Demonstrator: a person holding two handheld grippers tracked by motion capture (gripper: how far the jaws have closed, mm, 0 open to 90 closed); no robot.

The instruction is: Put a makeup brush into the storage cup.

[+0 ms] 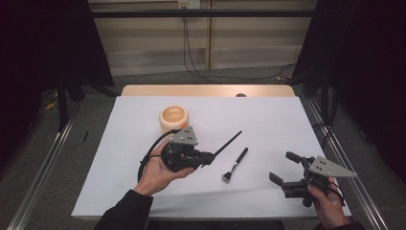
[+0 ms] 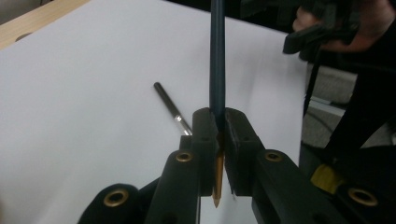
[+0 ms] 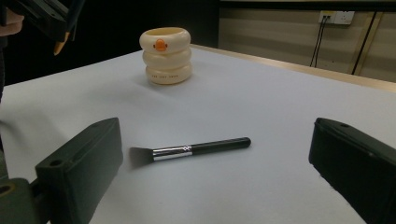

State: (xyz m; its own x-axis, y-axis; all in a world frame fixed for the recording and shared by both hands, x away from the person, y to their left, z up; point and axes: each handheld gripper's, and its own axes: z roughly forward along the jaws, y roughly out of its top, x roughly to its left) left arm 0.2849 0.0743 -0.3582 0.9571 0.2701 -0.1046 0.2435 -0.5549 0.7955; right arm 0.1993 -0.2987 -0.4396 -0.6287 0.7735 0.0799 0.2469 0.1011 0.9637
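Pencil (image 2: 217,70): dark, slim, orange-tipped end; clamped between the closed left gripper (image 1: 207,156) jaws, shaft projecting forward off the table. Brush (image 1: 235,165): black handle, silver ferrule, dark bristles; lying flat between the two grippers, just beside the left jaws. Cup (image 1: 173,118): cream, ringed, upright, beyond the left gripper.

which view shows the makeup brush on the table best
The right gripper view: the makeup brush lies whole and close, with bristles, silver ferrule and black handle clear. The high view shows it whole but small. The left gripper view shows part of its handle behind the jaws.
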